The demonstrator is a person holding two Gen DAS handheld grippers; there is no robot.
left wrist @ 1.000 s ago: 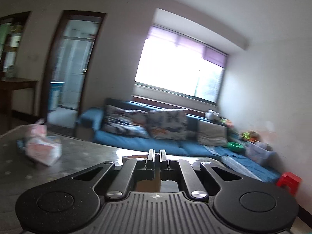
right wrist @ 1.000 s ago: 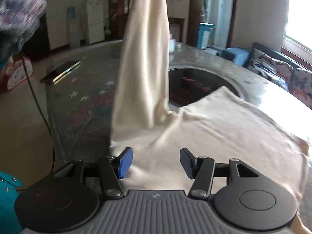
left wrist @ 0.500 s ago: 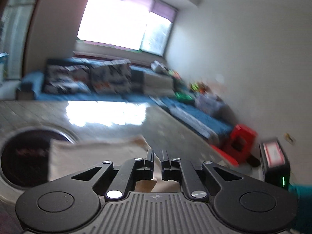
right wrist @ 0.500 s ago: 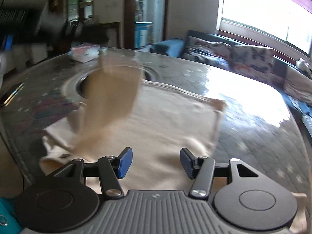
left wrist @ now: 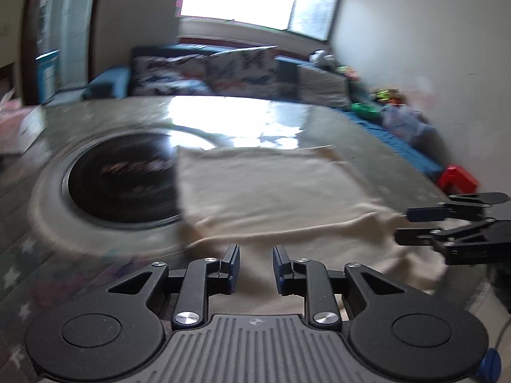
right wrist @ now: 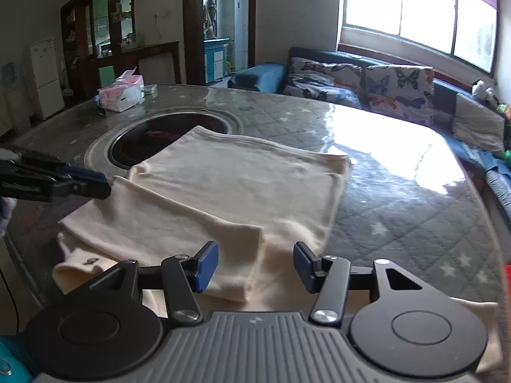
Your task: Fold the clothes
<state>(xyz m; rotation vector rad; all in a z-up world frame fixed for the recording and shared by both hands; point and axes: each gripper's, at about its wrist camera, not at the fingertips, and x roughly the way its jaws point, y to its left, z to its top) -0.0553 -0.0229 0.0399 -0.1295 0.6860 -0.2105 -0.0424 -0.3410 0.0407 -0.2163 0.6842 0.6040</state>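
A cream garment [right wrist: 236,191] lies on the round table, with one part folded over its near side [right wrist: 166,223]. It also shows, blurred, in the left wrist view [left wrist: 271,185]. My left gripper [left wrist: 255,266] is open and empty just above the garment's near-left edge; it shows from the side in the right wrist view [right wrist: 105,185]. My right gripper [right wrist: 255,266] is open and empty over the garment's near edge; it shows at the right of the left wrist view [left wrist: 404,223].
The table [right wrist: 399,210] has a grey star-patterned cover and a dark round inset [right wrist: 150,140] partly under the garment. A pink tissue pack [right wrist: 121,94] sits at the far left. A blue sofa [right wrist: 367,79] stands behind.
My left gripper has opened and let go of the garment part it had lifted, which now lies folded over. It has swung down toward the table. The right gripper stayed open.
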